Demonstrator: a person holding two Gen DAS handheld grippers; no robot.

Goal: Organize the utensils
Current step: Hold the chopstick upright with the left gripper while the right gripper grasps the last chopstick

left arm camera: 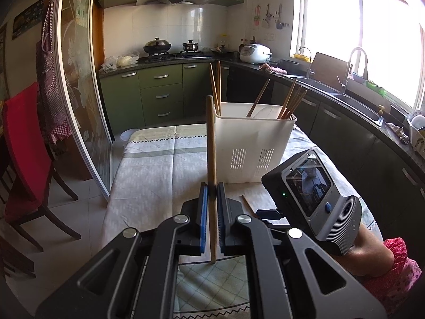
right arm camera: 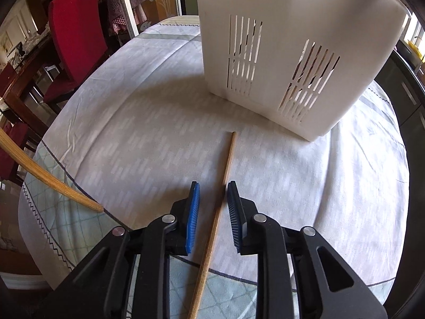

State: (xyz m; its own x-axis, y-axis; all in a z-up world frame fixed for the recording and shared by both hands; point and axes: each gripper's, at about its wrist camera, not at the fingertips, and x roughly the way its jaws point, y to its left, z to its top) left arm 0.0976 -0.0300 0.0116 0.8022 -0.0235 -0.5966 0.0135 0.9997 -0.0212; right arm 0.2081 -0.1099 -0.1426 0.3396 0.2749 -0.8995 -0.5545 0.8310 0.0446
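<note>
On the cloth-covered table a white slotted utensil holder stands with several chopsticks already leaning inside it. The left gripper is pressed together on one wooden chopstick, holding it nearly upright just in front of the holder. The right gripper points steeply down over a second chopstick lying flat, which runs between its blue pads; the jaws are narrow but not yet touching the wood. To do this well, I'd say the right one should settle lower, keep the stick centred, and squeeze evenly so it doesn't roll on the cloth, while the left tips its stick over the rim.
</note>
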